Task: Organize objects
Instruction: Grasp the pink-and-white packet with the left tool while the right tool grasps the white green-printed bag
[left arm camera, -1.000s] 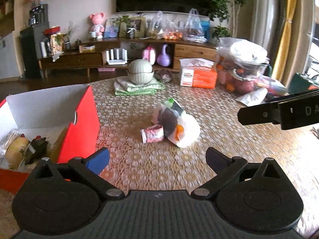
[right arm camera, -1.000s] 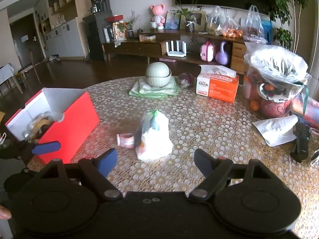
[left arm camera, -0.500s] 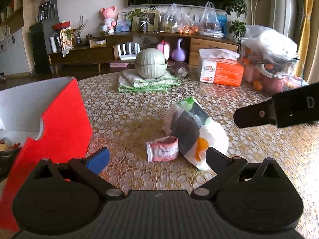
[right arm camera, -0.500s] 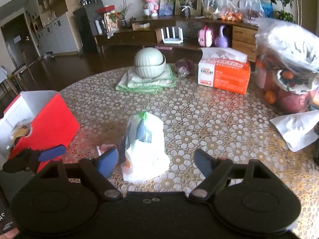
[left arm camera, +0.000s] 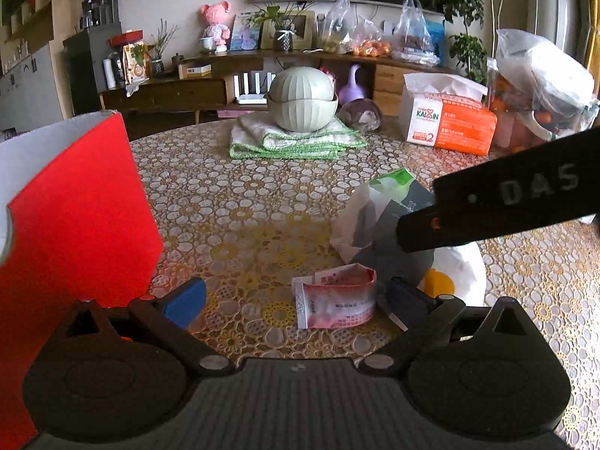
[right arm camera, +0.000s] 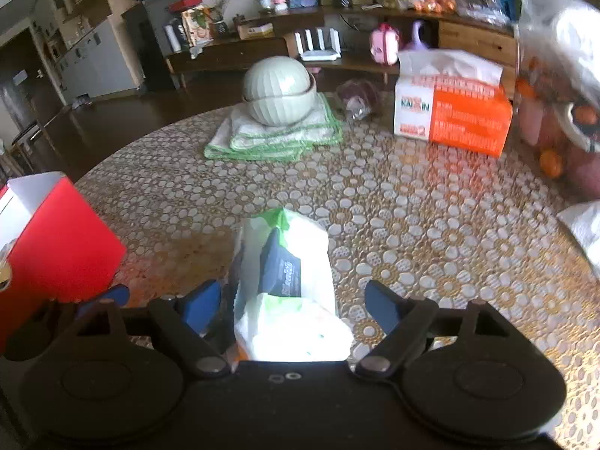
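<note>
- The right gripper (right arm camera: 292, 305) is seen low over the worktop (right arm camera: 431, 225), its jaws wide but closing; the white plastic bag (right arm camera: 288, 292) lies between the blue pads, and no pad is seen pressing on it.
- A dark packet (right arm camera: 280, 268) is seen inside the bag, whose near end runs under the gripper's body.
- The left gripper (left arm camera: 296, 300) is held wide open with nothing gripped; the small pink packet (left arm camera: 335, 298) lies on the worktop between its fingers, nearer the right-hand one and apart from both pads.
- In the left wrist view, the pink packet is found just in front of the white bag, which is partly covered by the other gripper's black finger (left arm camera: 498, 206).
- The red box (left arm camera: 78, 217) is seen at the left, just beside the left gripper's blue pad (left arm camera: 184, 302).
</note>
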The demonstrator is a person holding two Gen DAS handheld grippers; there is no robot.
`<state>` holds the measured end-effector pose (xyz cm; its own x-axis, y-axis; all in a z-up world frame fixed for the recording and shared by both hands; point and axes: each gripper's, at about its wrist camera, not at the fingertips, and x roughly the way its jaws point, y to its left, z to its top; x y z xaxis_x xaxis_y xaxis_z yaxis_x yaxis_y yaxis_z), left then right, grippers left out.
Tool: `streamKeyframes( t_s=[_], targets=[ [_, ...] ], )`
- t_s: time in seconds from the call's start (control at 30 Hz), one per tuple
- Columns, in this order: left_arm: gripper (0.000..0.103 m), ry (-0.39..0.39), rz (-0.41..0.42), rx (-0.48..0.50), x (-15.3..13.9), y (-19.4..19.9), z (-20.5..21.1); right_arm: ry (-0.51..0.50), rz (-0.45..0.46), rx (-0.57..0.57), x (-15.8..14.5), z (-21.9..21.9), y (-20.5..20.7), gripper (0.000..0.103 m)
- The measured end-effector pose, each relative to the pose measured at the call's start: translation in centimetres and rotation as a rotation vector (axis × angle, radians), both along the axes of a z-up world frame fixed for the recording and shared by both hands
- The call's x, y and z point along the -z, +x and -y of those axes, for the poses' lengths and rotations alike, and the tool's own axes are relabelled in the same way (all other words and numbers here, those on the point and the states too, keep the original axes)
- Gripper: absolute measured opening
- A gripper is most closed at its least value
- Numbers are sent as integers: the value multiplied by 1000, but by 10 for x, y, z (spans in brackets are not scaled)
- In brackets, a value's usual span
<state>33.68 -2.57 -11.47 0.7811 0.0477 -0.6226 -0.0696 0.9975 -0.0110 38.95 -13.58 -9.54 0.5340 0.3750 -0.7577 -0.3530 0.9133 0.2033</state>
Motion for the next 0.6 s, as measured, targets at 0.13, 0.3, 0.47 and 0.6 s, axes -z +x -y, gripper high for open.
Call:
streamKeyframes(
  t_s=[0.13, 0.3, 0.47, 0.6],
  targets=[
    [103, -17, 20, 13, 3, 1, 1, -20, -2, 5, 8, -5, 4, 82],
    [93, -36, 14, 28, 4, 3, 2, -24, -10, 13, 16, -7, 5, 73],
    [73, -25, 12, 32, 4, 2, 3, -20, -5, 20, 16, -3, 3, 58],
    [48, -13, 12, 35, 3, 1, 5, -16, -3, 31, 13, 0, -1, 48]
  ],
)
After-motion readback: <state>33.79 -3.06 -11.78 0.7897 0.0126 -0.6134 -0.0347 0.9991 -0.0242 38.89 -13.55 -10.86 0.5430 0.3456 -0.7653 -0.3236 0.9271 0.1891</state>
